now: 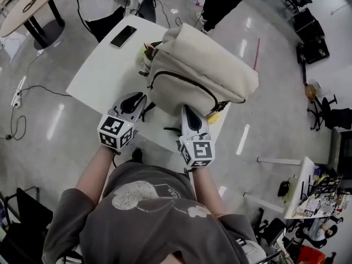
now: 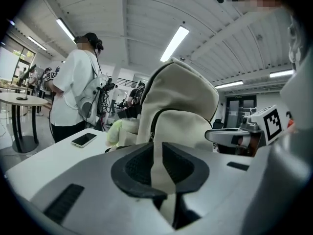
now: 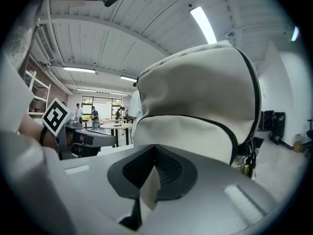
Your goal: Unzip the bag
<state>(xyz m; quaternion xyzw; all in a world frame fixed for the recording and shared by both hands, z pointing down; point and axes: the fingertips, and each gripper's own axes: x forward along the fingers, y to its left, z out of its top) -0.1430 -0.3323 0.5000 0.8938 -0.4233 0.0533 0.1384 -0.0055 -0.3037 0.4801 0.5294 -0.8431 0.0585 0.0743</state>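
A cream backpack (image 1: pixel 203 70) lies on the white table (image 1: pixel 104 70), its front pocket toward me, with a dark zipper (image 1: pixel 181 76) arching across it. A yellow charm (image 1: pixel 213 117) hangs at the zipper's right end. My left gripper (image 1: pixel 137 99) is by the bag's lower left corner. In the left gripper view the gripper (image 2: pixel 157 148) is open, a narrow gap between its pads showing the bag (image 2: pixel 181 97) beyond. My right gripper (image 1: pixel 186 110) points at the front's lower edge. Its tips (image 3: pixel 155 148) meet, shut, close before the bag (image 3: pixel 195 97).
A black phone (image 1: pixel 123 36) lies at the table's far left. A pale green plush thing (image 1: pixel 146 54) sits behind the bag's left end. A person in a white shirt (image 2: pixel 78 87) stands beyond the table. A round table (image 1: pixel 22 10) is far left.
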